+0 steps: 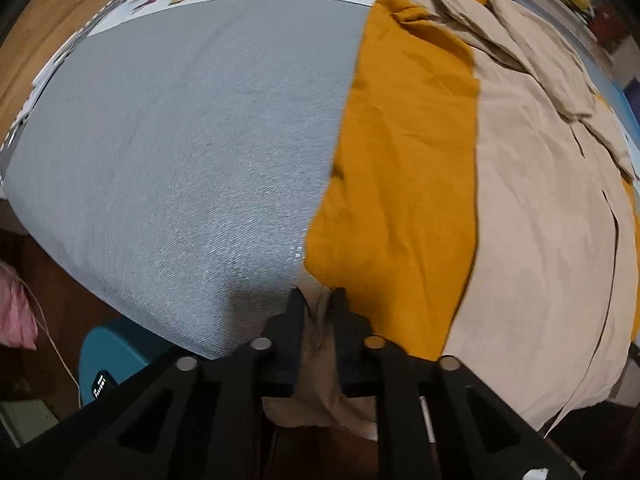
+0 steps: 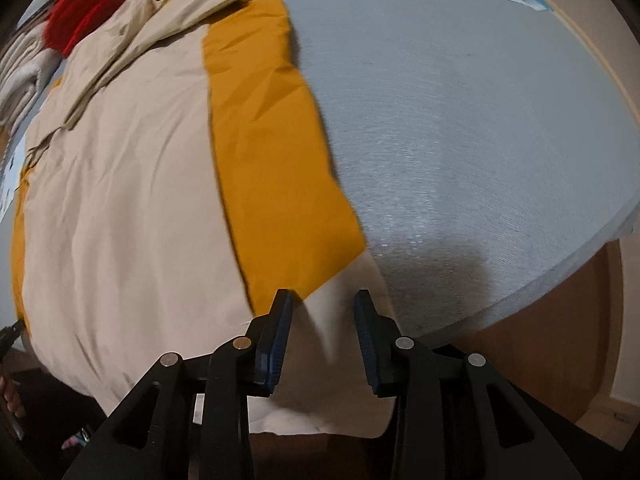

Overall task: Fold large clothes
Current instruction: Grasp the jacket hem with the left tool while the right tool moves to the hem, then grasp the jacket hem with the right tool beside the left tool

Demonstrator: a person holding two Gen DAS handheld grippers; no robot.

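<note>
Left gripper [image 1: 317,300] fingers pinch the beige-and-mustard garment [image 1: 532,208] at its near hem. Right gripper [image 2: 323,300] fingers stand spread around the same hem. Soft, limp cloth: hold hem corners.

Behind the left gripper [image 1: 317,300], the beige cloth [image 1: 320,392] disappears under its black frame, so the cloth's lower hem cannot be traced. Far ahead of the right gripper [image 2: 323,304], a red bundle [image 2: 92,4] is cut off by the picture's edge (its kind is unclear). Between that gripper's fingers the beige fabric smears with blur, leaving contact with the pads uncertain.
</note>
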